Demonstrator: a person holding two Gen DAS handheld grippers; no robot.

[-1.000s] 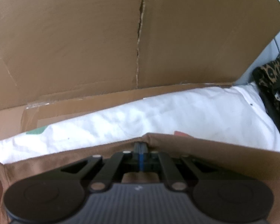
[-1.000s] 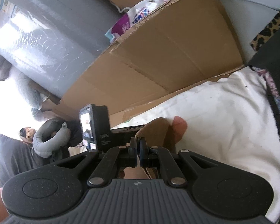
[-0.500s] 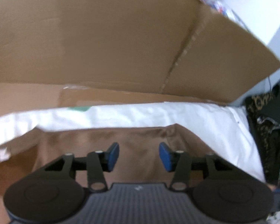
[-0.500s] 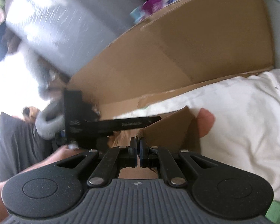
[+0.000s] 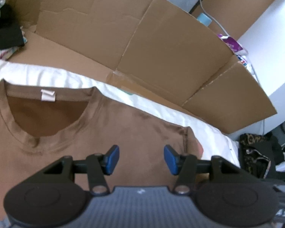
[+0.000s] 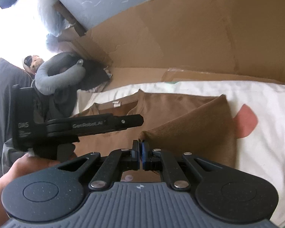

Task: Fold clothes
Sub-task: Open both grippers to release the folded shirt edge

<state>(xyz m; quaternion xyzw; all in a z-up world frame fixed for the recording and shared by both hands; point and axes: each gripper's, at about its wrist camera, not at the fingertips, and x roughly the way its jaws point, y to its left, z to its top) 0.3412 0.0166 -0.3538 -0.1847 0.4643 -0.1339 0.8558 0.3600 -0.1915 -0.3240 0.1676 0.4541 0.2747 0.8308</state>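
Note:
A brown T-shirt (image 5: 123, 133) lies flat on a white sheet (image 5: 209, 131), neck opening and white label (image 5: 48, 95) toward the upper left. My left gripper (image 5: 141, 157) hovers over the shirt's chest, open, blue pads apart with nothing between them. In the right wrist view my right gripper (image 6: 140, 146) is shut on a folded edge of the brown T-shirt (image 6: 190, 125), holding that fold up over the shirt's body. The left gripper (image 6: 140, 120) shows side-on to the left, held by a person's hand (image 6: 28, 167).
Tall cardboard walls (image 5: 171, 47) rise behind the sheet. Dark and leopard-print clothes (image 5: 256, 152) pile up at the right edge. A grey neck pillow (image 6: 57, 76) and dark fabric sit at the far left corner. The sheet carries a pink patch (image 6: 245, 123).
My left gripper let go of the brown shirt's edge, opened, and drew back and up, so the collar came into view. My right gripper stayed shut on the fold and carried it left.

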